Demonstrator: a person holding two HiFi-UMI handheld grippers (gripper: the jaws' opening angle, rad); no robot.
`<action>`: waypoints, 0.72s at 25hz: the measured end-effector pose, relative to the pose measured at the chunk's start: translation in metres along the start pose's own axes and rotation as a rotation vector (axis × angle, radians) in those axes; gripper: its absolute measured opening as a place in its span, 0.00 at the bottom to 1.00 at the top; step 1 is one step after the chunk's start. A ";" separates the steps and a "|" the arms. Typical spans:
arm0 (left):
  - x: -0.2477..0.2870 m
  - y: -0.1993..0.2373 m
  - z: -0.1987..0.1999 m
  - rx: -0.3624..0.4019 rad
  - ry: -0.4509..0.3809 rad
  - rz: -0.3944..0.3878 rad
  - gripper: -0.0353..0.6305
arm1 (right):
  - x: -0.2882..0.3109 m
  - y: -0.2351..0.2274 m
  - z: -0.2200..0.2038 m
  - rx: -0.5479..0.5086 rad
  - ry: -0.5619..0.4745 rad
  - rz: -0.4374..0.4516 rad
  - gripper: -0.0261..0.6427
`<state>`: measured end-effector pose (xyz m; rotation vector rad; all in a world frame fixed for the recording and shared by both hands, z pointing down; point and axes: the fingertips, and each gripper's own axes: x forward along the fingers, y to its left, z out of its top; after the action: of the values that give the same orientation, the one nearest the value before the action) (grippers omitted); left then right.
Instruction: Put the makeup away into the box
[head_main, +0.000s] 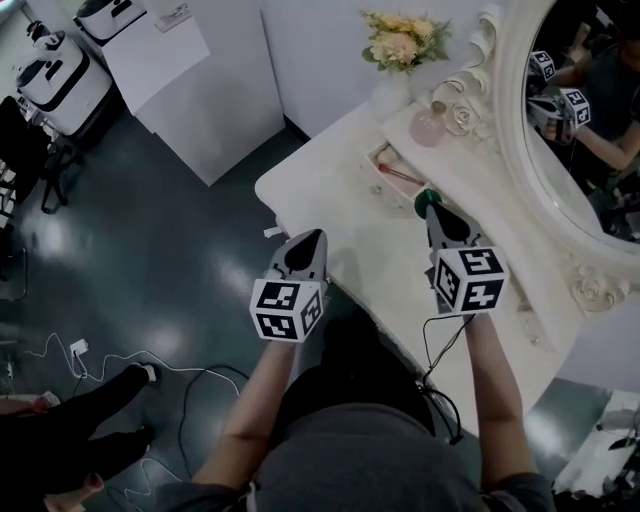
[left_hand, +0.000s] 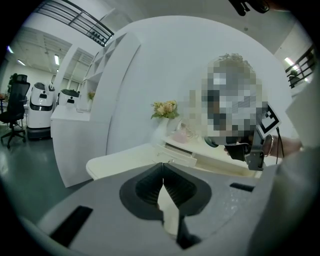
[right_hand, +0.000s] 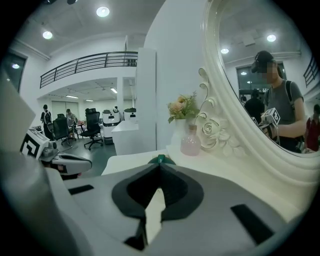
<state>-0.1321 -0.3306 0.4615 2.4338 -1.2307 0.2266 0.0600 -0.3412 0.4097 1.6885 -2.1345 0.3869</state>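
The right gripper (head_main: 432, 208), jaws closed at their very tips on a small green makeup piece (head_main: 426, 200), hangs just short of the open box (head_main: 373, 163); so slight a hold could let the piece slip onto the table (head_main: 340, 225) before it is over the box. The left gripper (head_main: 316, 238), jaws together and empty, sits well short of the box at the table's edge with free room, while beyond the box a pink bottle (head_main: 430, 128), vase (head_main: 390, 98) and mirror frame (head_main: 505, 130) crowd in
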 end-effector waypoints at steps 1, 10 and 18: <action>0.001 0.001 0.001 0.005 0.001 -0.001 0.06 | 0.004 -0.001 0.002 -0.004 0.001 0.001 0.05; 0.013 0.012 0.010 0.029 0.006 0.016 0.06 | 0.041 -0.005 -0.002 -0.018 0.035 0.018 0.05; 0.022 0.021 0.010 0.032 0.016 0.043 0.06 | 0.071 -0.013 -0.007 -0.033 0.057 0.027 0.05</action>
<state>-0.1359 -0.3623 0.4650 2.4294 -1.2826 0.2791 0.0599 -0.4029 0.4483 1.6128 -2.1132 0.4006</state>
